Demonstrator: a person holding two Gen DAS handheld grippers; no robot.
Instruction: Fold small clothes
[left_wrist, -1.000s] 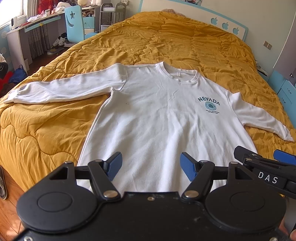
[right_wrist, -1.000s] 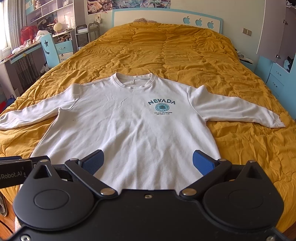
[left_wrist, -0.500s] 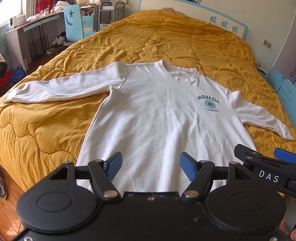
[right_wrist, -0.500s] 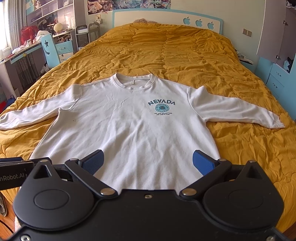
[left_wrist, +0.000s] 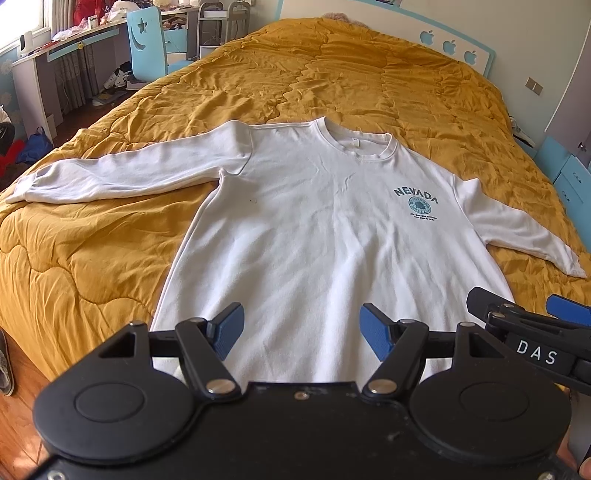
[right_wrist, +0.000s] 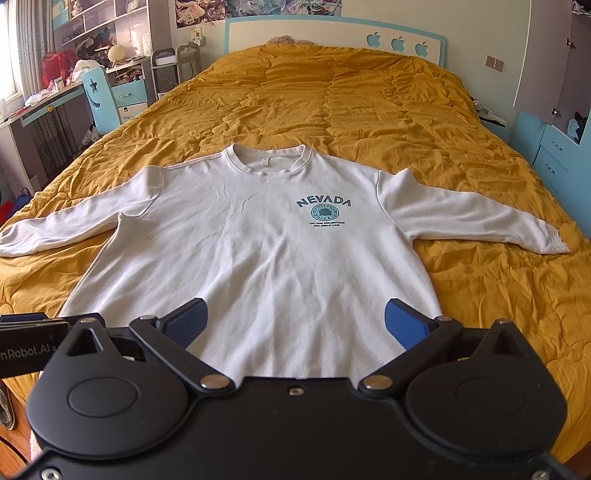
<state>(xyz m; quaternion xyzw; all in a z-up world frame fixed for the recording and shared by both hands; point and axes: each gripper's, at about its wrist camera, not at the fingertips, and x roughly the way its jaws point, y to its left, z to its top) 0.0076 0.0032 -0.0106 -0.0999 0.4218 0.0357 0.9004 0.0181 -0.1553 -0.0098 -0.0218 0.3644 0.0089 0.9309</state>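
A white long-sleeved sweatshirt (left_wrist: 314, 229) with a teal "NEVADA" print lies flat, front up, on the yellow quilt, both sleeves spread out; it also shows in the right wrist view (right_wrist: 266, 243). My left gripper (left_wrist: 301, 328) is open and empty, hovering over the hem's middle-left. My right gripper (right_wrist: 295, 321) is open wider and empty, above the hem. The right gripper also shows at the right edge of the left wrist view (left_wrist: 532, 321). The hem itself is hidden behind both gripper bodies.
The yellow quilt (right_wrist: 369, 103) covers a large bed with a white and blue headboard (right_wrist: 332, 33). A desk and blue chair (left_wrist: 147, 55) stand left of the bed. Blue drawers (right_wrist: 546, 155) stand on the right. Wooden floor (left_wrist: 14, 424) lies at the bed's near left.
Both grippers have stayed nearly still. The left view has shifted slightly, so the sweatshirt sits a little lower in the frame. Both jaws stay open.
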